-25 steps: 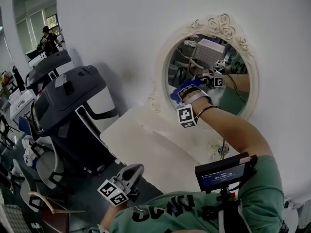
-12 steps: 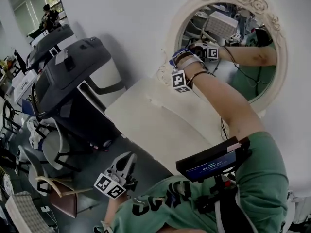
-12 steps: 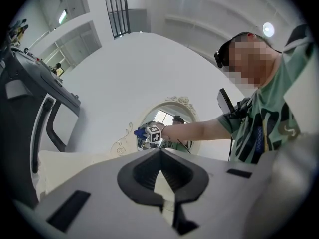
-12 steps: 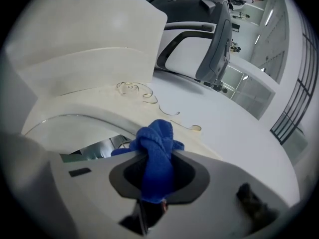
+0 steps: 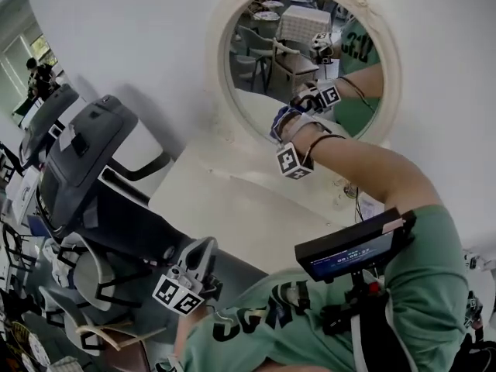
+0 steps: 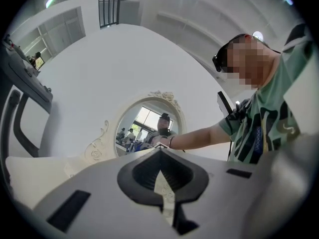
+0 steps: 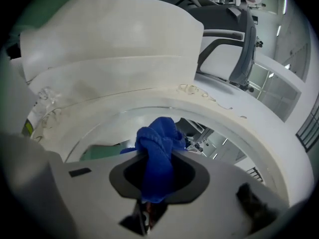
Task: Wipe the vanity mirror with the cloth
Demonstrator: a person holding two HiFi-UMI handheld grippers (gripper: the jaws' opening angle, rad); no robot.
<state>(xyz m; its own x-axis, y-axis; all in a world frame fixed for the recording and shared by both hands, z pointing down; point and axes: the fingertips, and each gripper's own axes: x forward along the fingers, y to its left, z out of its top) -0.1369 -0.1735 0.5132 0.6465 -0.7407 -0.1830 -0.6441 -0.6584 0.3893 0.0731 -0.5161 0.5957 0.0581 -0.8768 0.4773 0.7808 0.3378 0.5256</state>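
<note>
The oval vanity mirror [image 5: 263,53] in an ornate white frame [image 5: 221,122] stands against the wall at the back of the white table [image 5: 232,208]. My right gripper [image 5: 280,124] is shut on a bunched blue cloth [image 5: 276,121] and presses it to the lower left of the glass. In the right gripper view the cloth [image 7: 158,143] bulges out past the right gripper [image 7: 160,153], touching the mirror glass [image 7: 219,133]. My left gripper [image 5: 206,251] hangs low by the table's near edge, shut and holding nothing. The left gripper view shows the mirror [image 6: 142,126] far off beyond the left gripper [image 6: 160,152].
Dark office chairs [image 5: 85,177] crowd the floor left of the table. A small screen [image 5: 353,250] is mounted on the person's chest. Cables [image 5: 353,196] lie on the table below the mirror's right side. Another person [image 5: 39,76] stands far back on the left.
The right gripper has slid the blue cloth along the left side of the glass, now near its bottom edge. The head view has swung. The left gripper stays low.
</note>
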